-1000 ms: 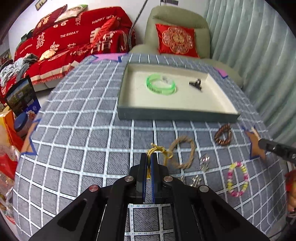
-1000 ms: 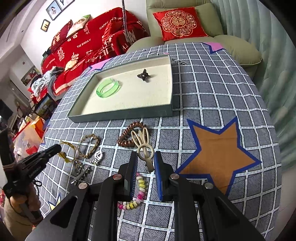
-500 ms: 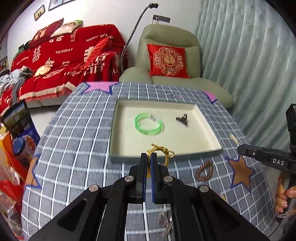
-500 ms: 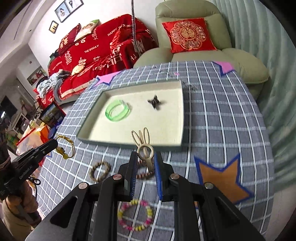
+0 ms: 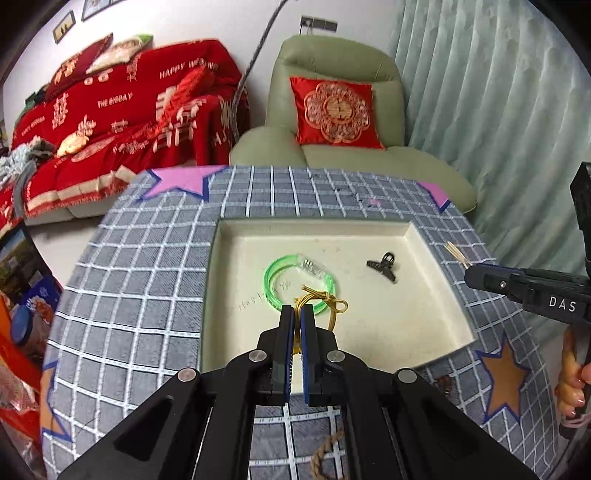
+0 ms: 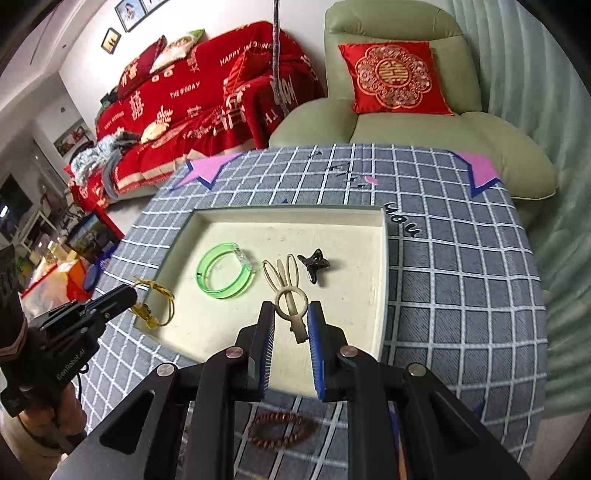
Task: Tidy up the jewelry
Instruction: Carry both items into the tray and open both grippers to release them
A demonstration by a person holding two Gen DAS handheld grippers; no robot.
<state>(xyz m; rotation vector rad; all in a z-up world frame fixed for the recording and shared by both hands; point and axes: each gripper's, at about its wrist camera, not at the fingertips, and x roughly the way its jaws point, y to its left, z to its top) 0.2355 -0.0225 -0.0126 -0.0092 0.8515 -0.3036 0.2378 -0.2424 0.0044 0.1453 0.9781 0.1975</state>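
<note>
Hovering over tray [image 6: 384, 280] — right hand-held gripper [image 6: 290, 325] pinching rabbit-ear clip [image 6: 286, 284], ears pointing away; left hand-held gripper [image 5: 296, 317] clamping gold cord [image 5: 325, 301].

I am in a home living room: red-draped sofa [image 5: 122, 122], green armchair [image 6: 399, 88] with cushion [image 6: 393, 77], curtain [image 5: 491, 122], framed pictures [image 6: 127, 14].

Gold cord bracelet [image 5: 321, 301] over cream tray [image 5: 424, 325]

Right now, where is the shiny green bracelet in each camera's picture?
Left wrist view: the green bracelet lies in the tray's middle, just beyond the left hand-held gripper.
Right wrist view: the green bracelet lies in the tray's left half.
Shared landmark: the black hair claw lies to its right in both.
</note>
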